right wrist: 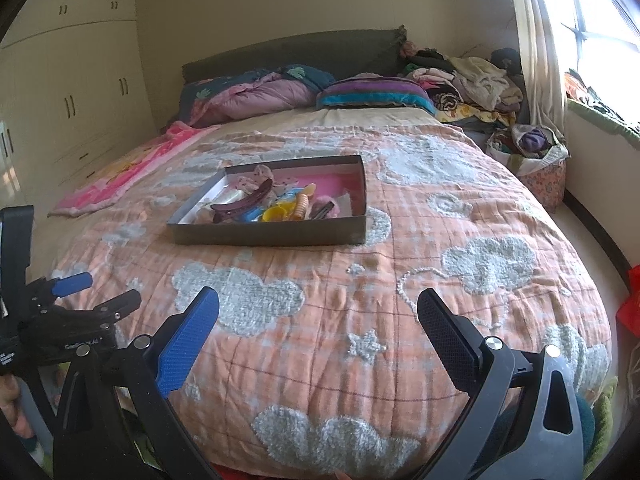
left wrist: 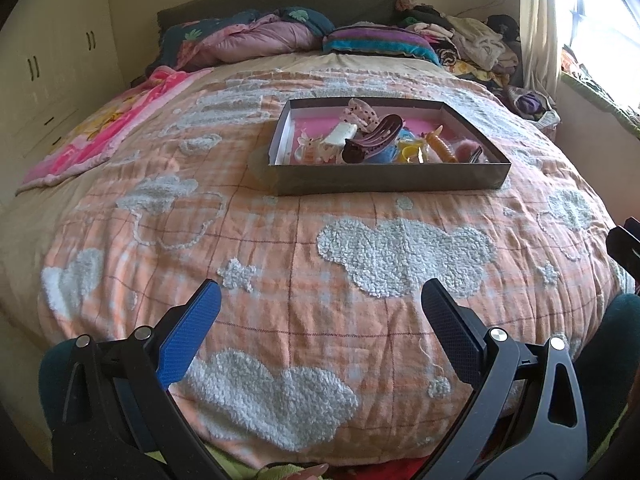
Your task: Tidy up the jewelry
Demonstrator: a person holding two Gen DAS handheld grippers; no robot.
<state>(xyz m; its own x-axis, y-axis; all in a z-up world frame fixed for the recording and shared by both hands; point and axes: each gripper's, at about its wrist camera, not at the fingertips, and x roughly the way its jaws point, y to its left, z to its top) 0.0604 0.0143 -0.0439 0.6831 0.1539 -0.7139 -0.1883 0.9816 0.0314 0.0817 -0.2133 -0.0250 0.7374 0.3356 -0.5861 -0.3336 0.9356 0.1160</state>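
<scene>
A shallow grey box (left wrist: 384, 178) with a pink floor sits on the bed, also in the right wrist view (right wrist: 272, 234). It holds a dark maroon hair claw (left wrist: 374, 138) (right wrist: 244, 200), a white clip (left wrist: 340, 134), yellow pieces (left wrist: 412, 152) (right wrist: 276, 212), an orange spiral piece (left wrist: 442, 148) (right wrist: 302, 202) and other small accessories. My left gripper (left wrist: 320, 304) is open and empty, well short of the box. My right gripper (right wrist: 318, 308) is open and empty, also short of the box. The left gripper shows at the left edge of the right wrist view (right wrist: 96, 292).
The bed has an orange checked quilt (left wrist: 280, 240) with fluffy white clouds. Pillows (left wrist: 260, 36) and piled clothes (left wrist: 460, 44) lie at the headboard. A pink blanket (left wrist: 112, 124) lies at the left. Wardrobes stand left; a window and curtain (right wrist: 540, 60) right.
</scene>
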